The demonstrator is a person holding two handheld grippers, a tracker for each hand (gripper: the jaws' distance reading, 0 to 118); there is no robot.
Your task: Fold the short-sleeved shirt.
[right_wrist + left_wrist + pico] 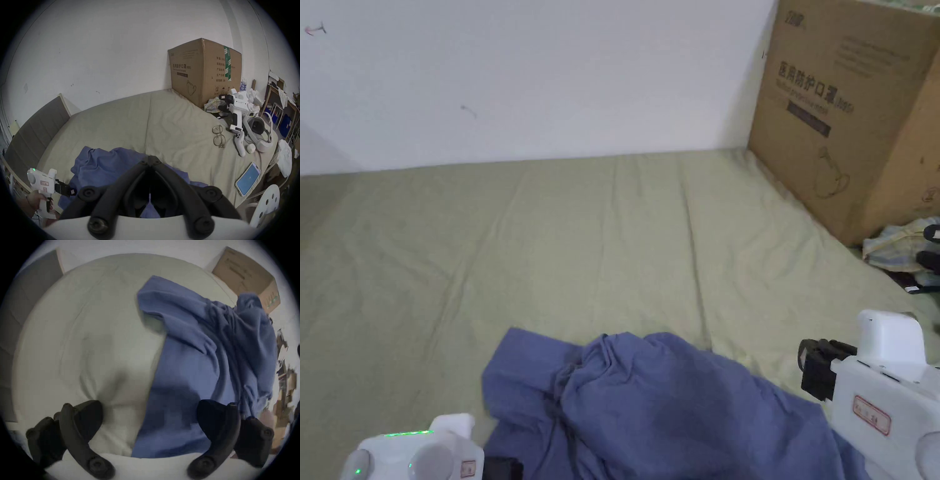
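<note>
With the left tool [150, 417] spread wide over the crumpled blue shirt [675, 406] and the right tool [150, 158] pressed together, empty, spread it flat on the bed [581, 237] first.

In the left gripper view, the left gripper [150, 412] has its two black jaws spread wide apart at the near edge, with nothing between them but bedding and cloth. The left jaw lies over the pale green bed sheet [84, 331]; the right jaw lies over the blue short-sleeved shirt [194, 363]. The shirt is crumpled on the right half of the sheet, its near part fairly flat and smooth, its far and right parts bunched into deep folds, with one sleeve-like flap spread toward the far left. A cardboard box [246, 275] stands at the far right, beyond the shirt. The picture is somewhat blurred.
</note>
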